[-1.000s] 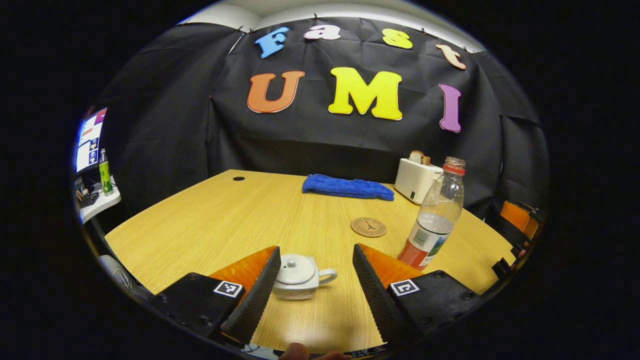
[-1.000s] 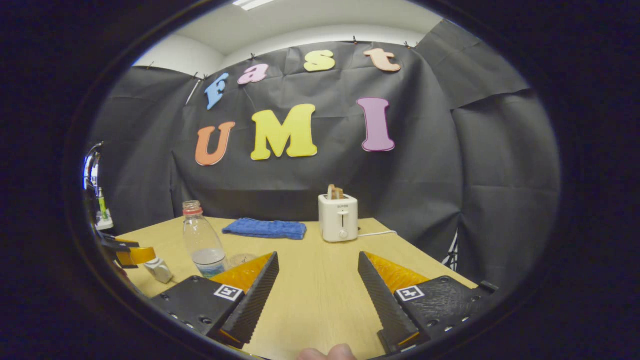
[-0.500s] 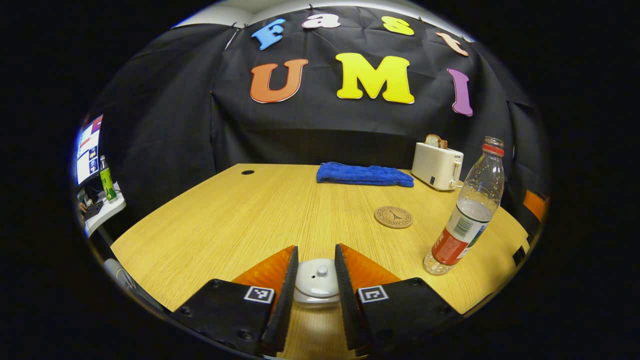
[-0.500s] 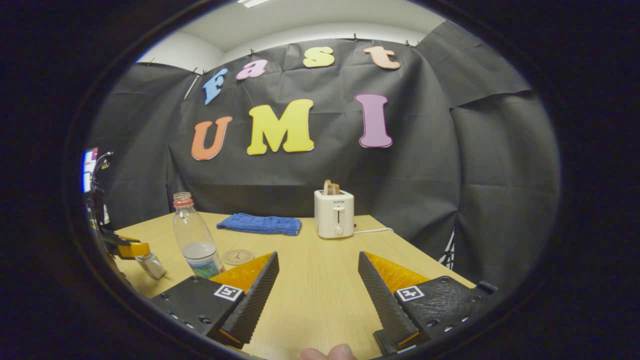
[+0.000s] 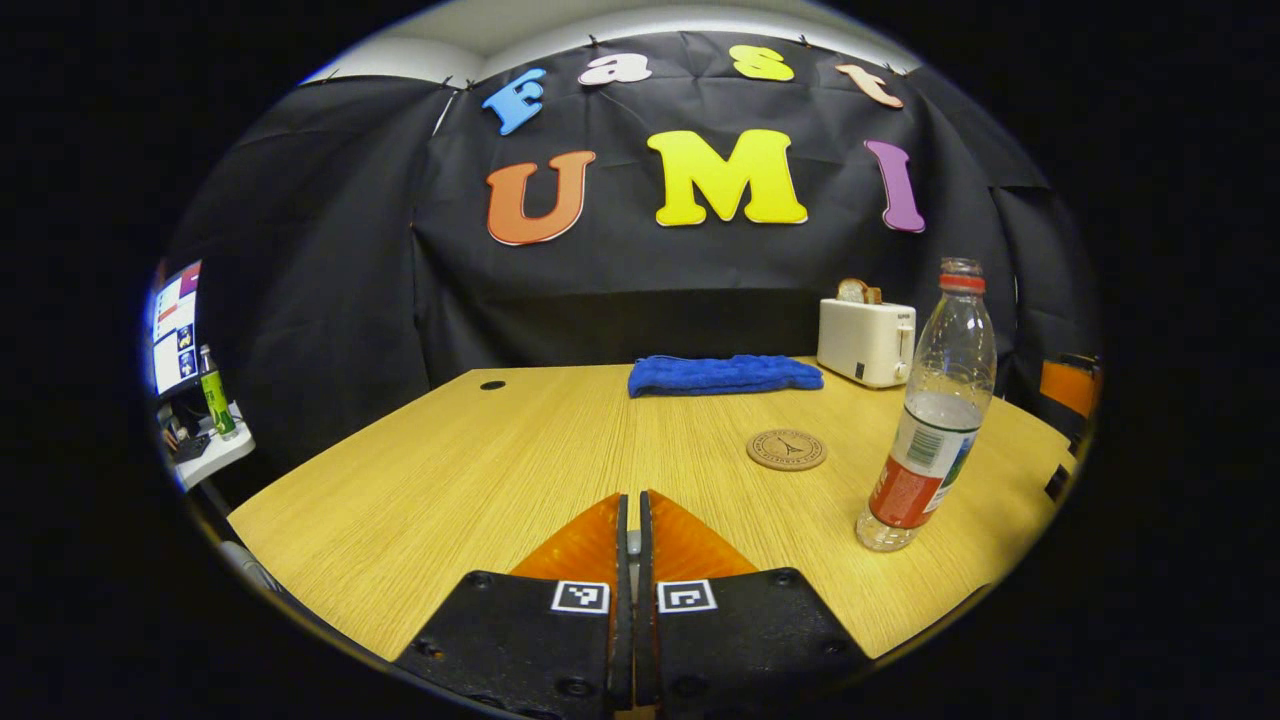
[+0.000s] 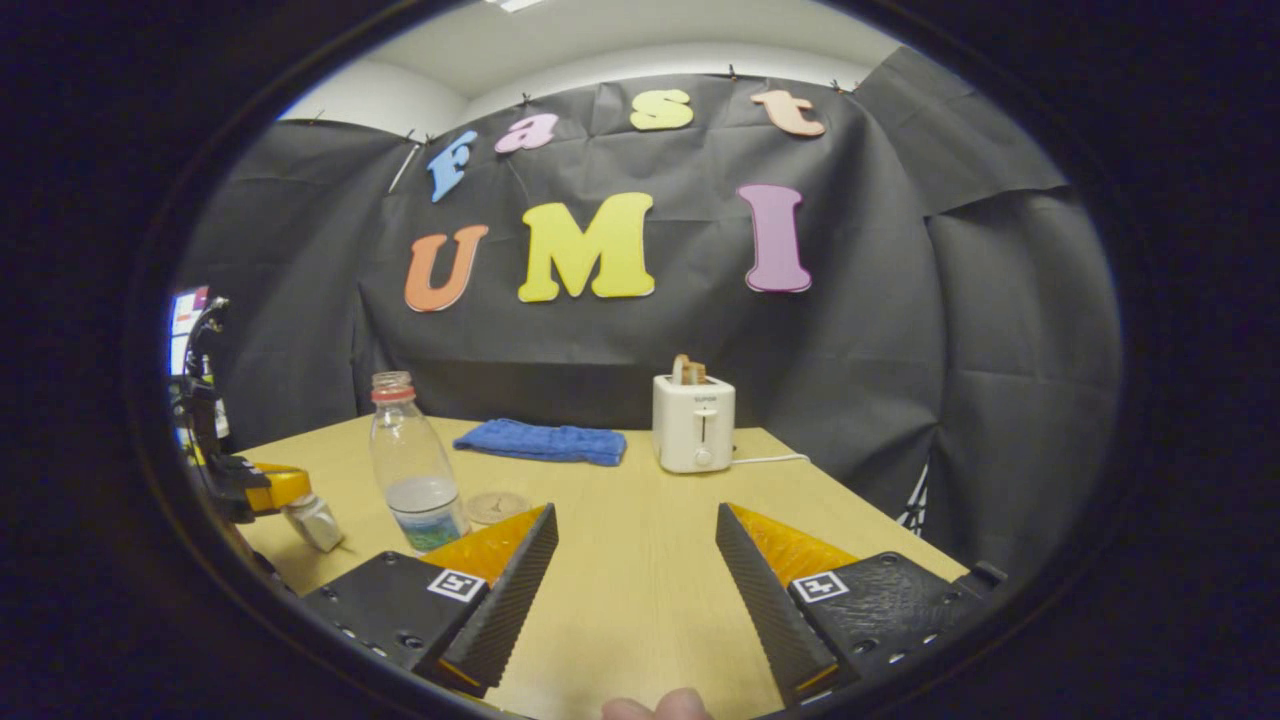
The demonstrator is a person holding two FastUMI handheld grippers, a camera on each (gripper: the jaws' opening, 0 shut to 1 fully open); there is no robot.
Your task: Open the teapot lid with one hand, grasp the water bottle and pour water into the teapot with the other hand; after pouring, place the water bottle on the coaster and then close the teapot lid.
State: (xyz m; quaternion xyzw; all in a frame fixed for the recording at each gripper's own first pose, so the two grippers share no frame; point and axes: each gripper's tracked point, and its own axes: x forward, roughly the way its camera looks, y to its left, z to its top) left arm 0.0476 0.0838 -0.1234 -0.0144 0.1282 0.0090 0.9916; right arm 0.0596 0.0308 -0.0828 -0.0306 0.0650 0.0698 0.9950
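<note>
My left gripper is shut, its two fingers almost touching, with a pale sliver of the teapot lid's knob pinched between them; the pot itself is hidden under the fingers. In the right gripper view the same gripper sits on top of the small white teapot at the far left. The clear water bottle stands upright, uncapped and partly full. Just beyond it lies the round coaster. My right gripper hovers open over the table, holding nothing.
A white toaster with bread and a folded blue cloth sit at the back of the wooden table. A side desk with a monitor and a green bottle stands at the left.
My left gripper moved over the teapot and went from wide open to shut on the lid's knob. The right gripper stayed open, shifting only slightly.
</note>
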